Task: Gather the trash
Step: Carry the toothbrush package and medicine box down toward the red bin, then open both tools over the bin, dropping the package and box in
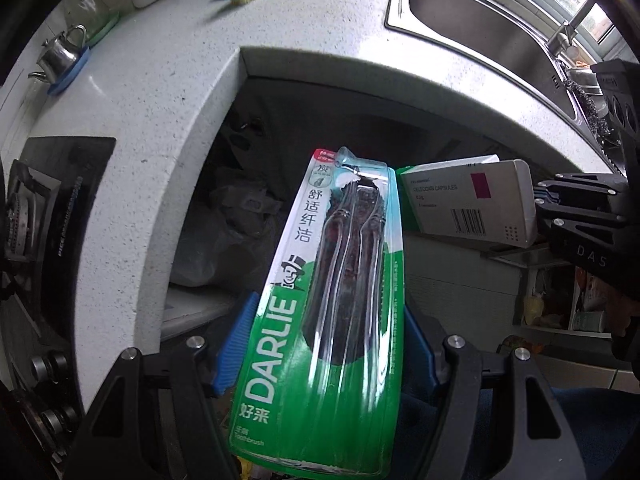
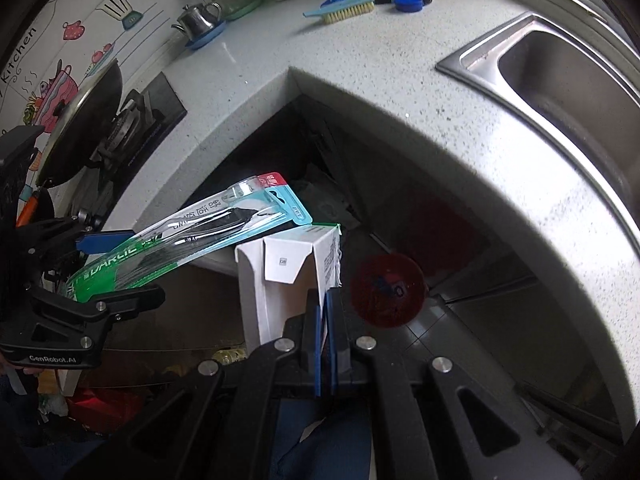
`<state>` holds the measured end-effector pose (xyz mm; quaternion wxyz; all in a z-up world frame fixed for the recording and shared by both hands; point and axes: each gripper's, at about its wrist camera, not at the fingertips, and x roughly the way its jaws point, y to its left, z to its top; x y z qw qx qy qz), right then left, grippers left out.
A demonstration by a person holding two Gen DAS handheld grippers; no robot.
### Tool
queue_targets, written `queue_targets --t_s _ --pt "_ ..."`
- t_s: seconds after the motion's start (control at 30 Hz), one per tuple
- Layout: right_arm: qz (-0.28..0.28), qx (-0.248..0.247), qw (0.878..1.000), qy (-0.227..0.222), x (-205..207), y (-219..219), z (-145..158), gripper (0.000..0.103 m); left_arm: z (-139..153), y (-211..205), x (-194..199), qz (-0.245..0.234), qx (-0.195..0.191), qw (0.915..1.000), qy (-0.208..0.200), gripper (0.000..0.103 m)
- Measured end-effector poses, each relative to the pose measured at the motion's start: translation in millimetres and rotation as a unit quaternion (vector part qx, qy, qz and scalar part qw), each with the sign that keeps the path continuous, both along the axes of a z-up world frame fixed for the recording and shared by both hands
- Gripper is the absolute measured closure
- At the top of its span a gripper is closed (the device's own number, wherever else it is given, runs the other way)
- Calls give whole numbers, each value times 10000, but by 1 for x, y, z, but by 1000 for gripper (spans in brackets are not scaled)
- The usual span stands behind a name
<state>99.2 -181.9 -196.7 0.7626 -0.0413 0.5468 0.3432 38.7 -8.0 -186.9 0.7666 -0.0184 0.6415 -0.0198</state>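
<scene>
My left gripper (image 1: 320, 344) is shut on a green Darlie toothbrush package (image 1: 328, 312), held up in front of the dark open space under the counter corner. The package also shows in the right wrist view (image 2: 180, 244), with the left gripper (image 2: 104, 268) at the left. My right gripper (image 2: 326, 320) is shut on a white medicine box (image 2: 288, 272), pinching its edge. In the left wrist view the box (image 1: 468, 204) sits just right of the package's top, held by the right gripper (image 1: 538, 206).
A speckled white countertop (image 1: 168, 92) wraps around the corner opening. A steel sink (image 1: 480, 12) is at the right, a gas stove (image 2: 132, 120) with a pan at the left. A brush (image 2: 344, 10), a teapot (image 2: 198, 18) and sponges lie at the back. Dark bags (image 1: 236, 216) sit under the counter.
</scene>
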Motion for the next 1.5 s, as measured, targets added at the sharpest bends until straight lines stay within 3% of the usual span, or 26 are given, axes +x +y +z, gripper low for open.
queue_targets --t_s 0.33,0.5,0.7,0.87,1.1,1.2,1.27,1.5 --pt "-394 -393 9959 718 32 15 -109 101 -136 4 33 81 -411 9971 635 36" --pt "-584 -563 9934 814 54 23 -170 101 -211 1 51 -102 -338 9955 877 36" --pt "-622 -724 9898 1062 78 28 -242 101 -298 -5 77 -97 -583 9928 1041 36" --pt "-767 -747 9864 1249 83 16 -284 101 -350 -18 95 -320 -520 9911 1180 36" --pt "-810 -708 9851 1339 85 9 -304 101 -378 -27 109 -511 -452 9902 1215 35" --pt "-809 -711 9848 1361 86 4 -305 101 -379 -27 111 -546 -449 9902 1204 32" --pt "-819 -707 9848 1358 87 1 -307 101 -383 -28 113 -576 -448 9900 1209 19" --pt "-791 -737 9851 1334 89 0 -308 100 -370 -28 115 -681 -473 9910 1048 17"
